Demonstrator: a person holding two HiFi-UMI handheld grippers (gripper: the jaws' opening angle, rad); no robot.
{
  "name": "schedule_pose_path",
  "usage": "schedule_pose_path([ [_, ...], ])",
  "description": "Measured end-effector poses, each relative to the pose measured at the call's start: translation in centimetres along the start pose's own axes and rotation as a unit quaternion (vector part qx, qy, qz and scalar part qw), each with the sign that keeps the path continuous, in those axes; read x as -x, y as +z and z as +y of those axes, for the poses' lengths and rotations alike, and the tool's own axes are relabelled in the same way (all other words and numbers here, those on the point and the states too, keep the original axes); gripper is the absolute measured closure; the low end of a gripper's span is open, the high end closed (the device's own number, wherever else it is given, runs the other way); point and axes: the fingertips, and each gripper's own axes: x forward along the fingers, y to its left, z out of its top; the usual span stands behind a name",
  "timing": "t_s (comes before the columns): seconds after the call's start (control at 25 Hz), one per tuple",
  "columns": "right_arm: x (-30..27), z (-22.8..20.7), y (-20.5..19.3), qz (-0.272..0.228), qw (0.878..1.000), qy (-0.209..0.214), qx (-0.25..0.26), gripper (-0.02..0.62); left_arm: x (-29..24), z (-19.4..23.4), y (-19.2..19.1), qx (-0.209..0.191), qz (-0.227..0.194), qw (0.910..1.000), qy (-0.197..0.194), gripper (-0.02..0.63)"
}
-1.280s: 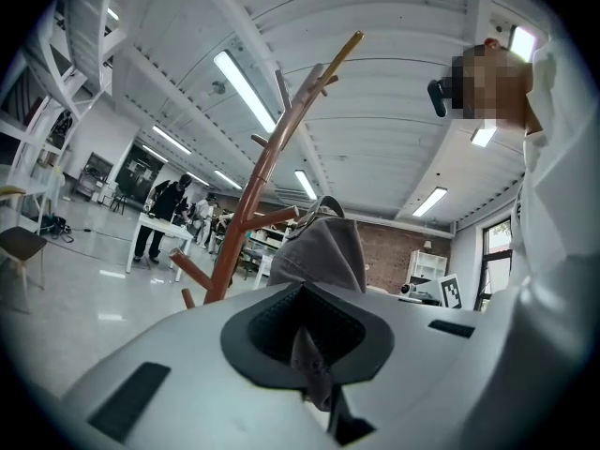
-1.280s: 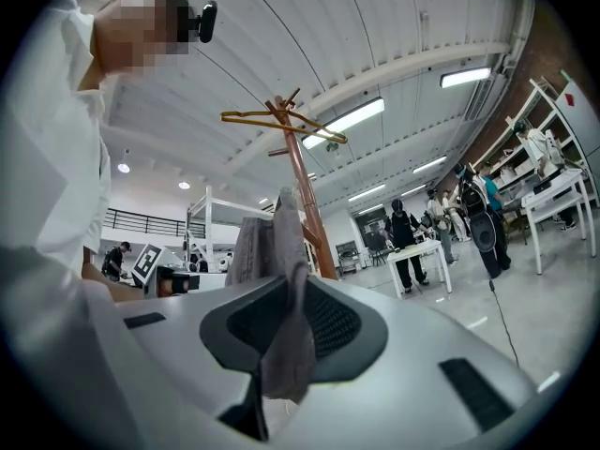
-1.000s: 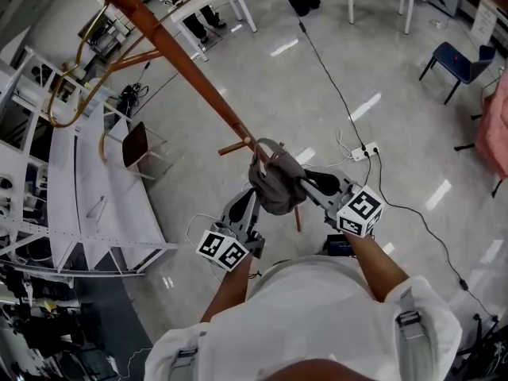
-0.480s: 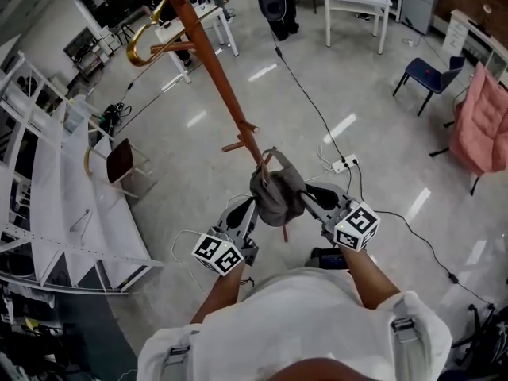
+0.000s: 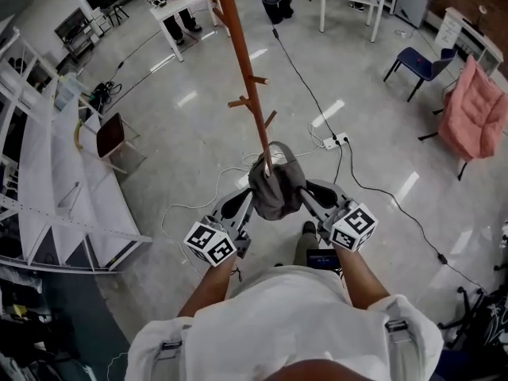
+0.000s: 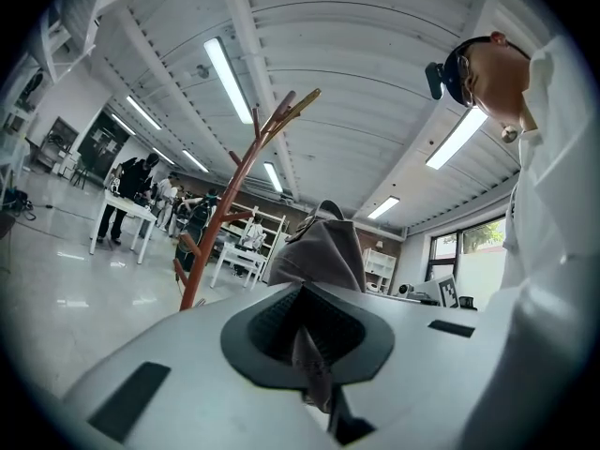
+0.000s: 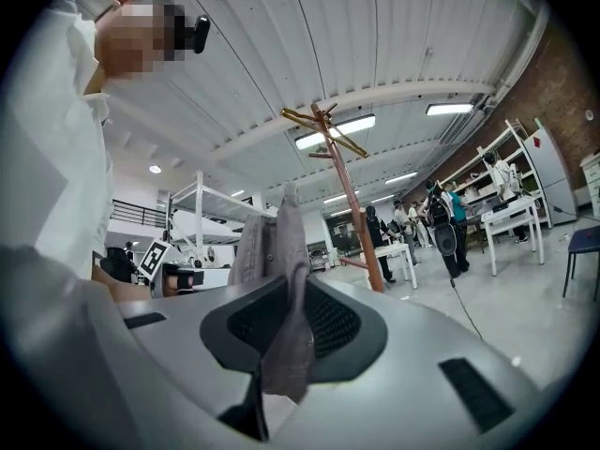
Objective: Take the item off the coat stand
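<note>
Bright even indoor light from ceiling tube lamps [image 6: 228,79], white glare streaks on glossy floor [image 5: 329,111], heavy fisheye bend, dark round corners in gripper views

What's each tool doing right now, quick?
Left tool: closed on the grey cloth.
Right tool: closed on the same grey cloth.

The coat stand [image 5: 248,82] rises straight ahead, and its short pegs [image 5: 240,101] stick out sideways. Open floor [image 5: 373,125] lies on both sides. White shelving [image 5: 48,189] closes the far left, and a cable [image 5: 305,78] crosses the floor.
</note>
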Motion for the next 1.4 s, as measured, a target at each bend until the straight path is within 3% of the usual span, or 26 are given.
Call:
schedule_pose_path([
  [0.48,-0.3,7.7,-4.1,0.047,0.999,0.005,-0.001,0.529,8.4,0.3,-3.0,0.034,0.012,0.9992,0.016,0.591],
  [0.68,-0.6,6.6,-6.5,0.075,0.997,-0.001,0.011,0.529,7.3,1.8,-5.4,0.043,0.029,0.9985,0.019,0.591],
  [0.88,0.5,5.6,-9.3,0.099,0.995,-0.010,-0.011,0.529,6.2,1.9,-7.8,0.051,0.035,0.9980,0.011,0.591],
  [1.4,-1.2,5.0,-9.6,0.097,0.995,-0.022,0.000,0.531,5.4,2.7,-7.0,0.037,0.035,0.9985,0.018,0.591],
])
